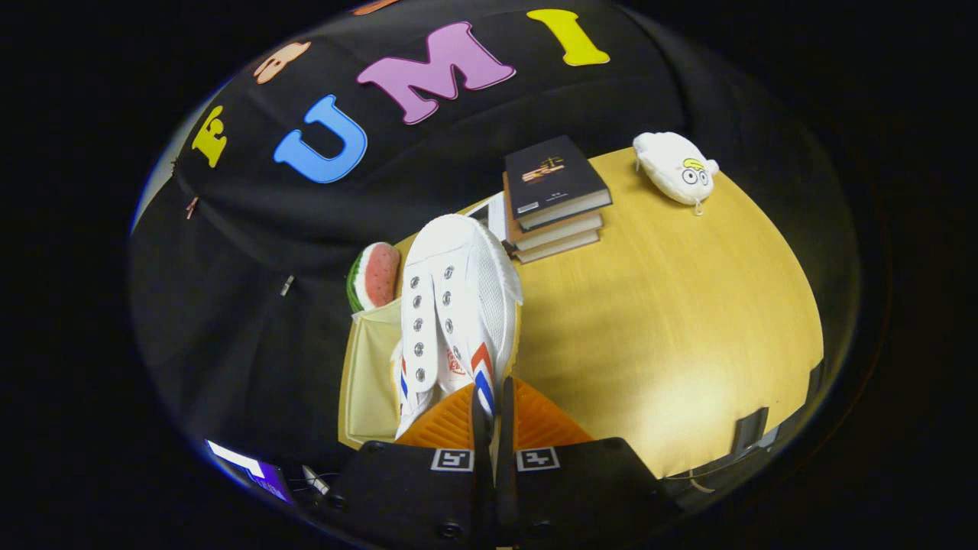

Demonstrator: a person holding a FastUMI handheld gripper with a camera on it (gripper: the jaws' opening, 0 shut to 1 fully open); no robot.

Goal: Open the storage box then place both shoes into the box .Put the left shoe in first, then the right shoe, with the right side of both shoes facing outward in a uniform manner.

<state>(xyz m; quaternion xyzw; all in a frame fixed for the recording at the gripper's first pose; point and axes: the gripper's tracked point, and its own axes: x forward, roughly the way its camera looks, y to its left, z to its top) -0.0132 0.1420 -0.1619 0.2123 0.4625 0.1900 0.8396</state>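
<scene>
Tabletop (672,321): gripper (493,409) apparently pinching shoe (458,305)

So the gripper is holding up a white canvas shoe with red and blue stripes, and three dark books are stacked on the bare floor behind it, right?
Not the floor: the gripper view shows the stack of three books on the yellow wooden table. The gripper does pinch the white canvas shoe with red and blue stripes.

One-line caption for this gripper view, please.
Gripper shut on a white shoe's heel collar, holding it over the open storage box beside stacked books.
</scene>
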